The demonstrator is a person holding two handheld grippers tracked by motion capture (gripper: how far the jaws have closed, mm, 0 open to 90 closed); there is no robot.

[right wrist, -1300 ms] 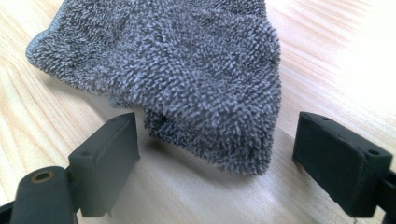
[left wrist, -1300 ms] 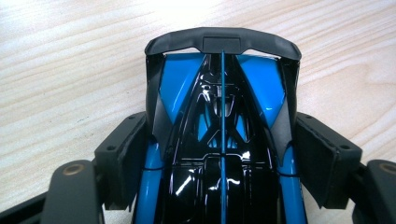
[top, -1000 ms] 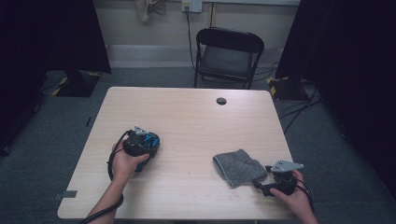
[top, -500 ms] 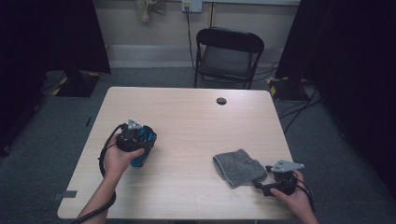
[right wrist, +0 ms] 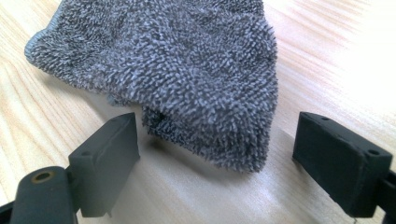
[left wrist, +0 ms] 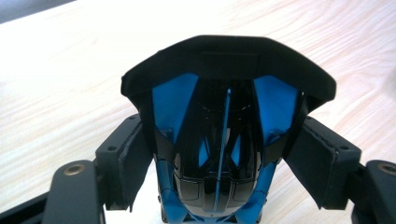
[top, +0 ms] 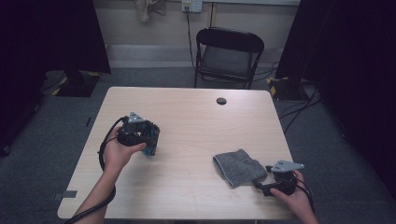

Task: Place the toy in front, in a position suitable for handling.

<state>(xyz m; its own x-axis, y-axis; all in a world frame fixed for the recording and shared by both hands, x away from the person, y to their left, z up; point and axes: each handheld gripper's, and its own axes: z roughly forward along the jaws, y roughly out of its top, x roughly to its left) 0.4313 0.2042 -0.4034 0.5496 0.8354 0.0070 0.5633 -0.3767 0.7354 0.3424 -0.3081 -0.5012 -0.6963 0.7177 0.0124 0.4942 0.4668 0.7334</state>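
Note:
A glossy blue and black object (left wrist: 219, 140) sits between the jaws of my left gripper (left wrist: 219, 163), whose pads (left wrist: 130, 161) press on its two sides. In the high view this left gripper (top: 149, 139) holds the object (top: 152, 146) just above the left part of the wooden table (top: 187, 107). A folded grey terry cloth (top: 239, 167) lies at the front right. My right gripper (top: 259, 184) rests on the table at the cloth's near corner. Its jaws stand open on either side of that corner of the cloth (right wrist: 177, 60), and the pads (right wrist: 116, 140) stay clear of it.
A small black round disc (top: 221, 101) sits in the table's far middle. A black folding chair (top: 228, 51) stands behind the table. Cables trail on the floor at the right, and dark curtains hang on both sides.
My left hand has lifted the blue and black object off the table and a little to the left. The right hand and the cloth have not moved.

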